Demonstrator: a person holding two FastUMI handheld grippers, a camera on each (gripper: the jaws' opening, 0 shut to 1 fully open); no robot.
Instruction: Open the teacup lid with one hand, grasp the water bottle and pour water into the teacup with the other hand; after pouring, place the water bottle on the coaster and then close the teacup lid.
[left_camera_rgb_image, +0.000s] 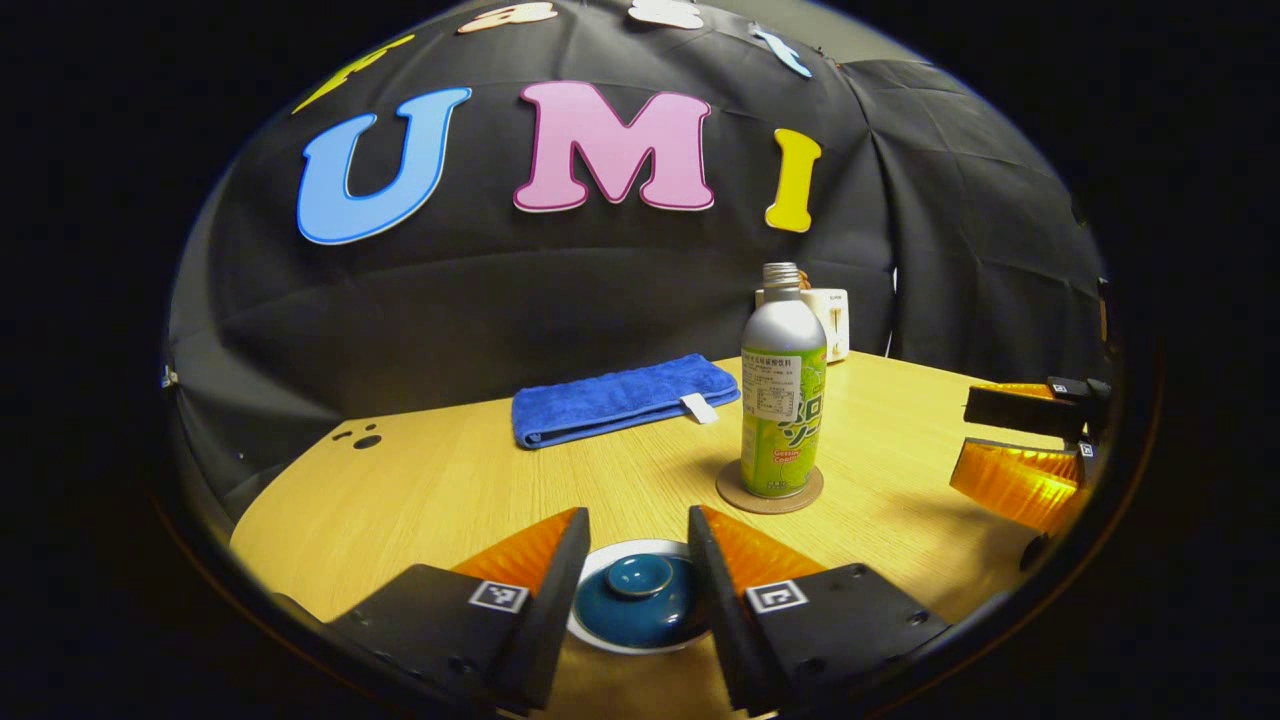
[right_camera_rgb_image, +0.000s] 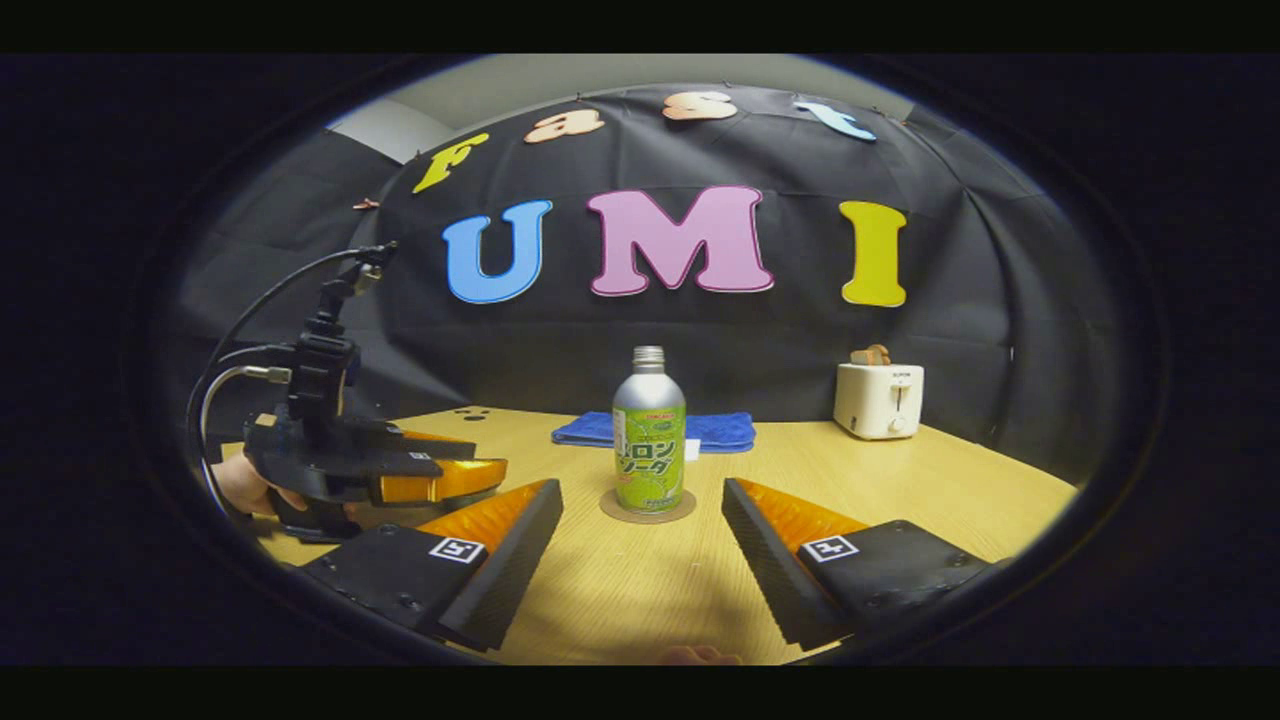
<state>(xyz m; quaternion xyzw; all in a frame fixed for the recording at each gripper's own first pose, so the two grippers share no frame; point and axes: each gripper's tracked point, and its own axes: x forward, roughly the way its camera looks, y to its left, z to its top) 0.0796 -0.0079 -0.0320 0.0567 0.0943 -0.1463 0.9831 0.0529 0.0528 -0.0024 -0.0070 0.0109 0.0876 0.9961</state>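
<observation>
Currently lid-lift is the step in hand. Landmark: water bottle (left_camera_rgb_image: 783, 390), upright on its coaster (left_camera_rgb_image: 769, 489) mid-table (left_camera_rgb_image: 430, 490); blue towel (left_camera_rgb_image: 620, 398) behind and left of the bottle, toaster (right_camera_rgb_image: 879, 399) behind and right. Teacup lid (left_camera_rgb_image: 640, 597) sits nearer than the bottle, on the cup, between the spread fingers of the left gripper (left_camera_rgb_image: 639, 528), nothing gripped. Right gripper (right_camera_rgb_image: 642, 505) also wide open, facing the bottle, apart. Advice: centre on the lid's knob (left_camera_rgb_image: 640, 573), close squarely, lift straight to avoid dragging the cup.
</observation>
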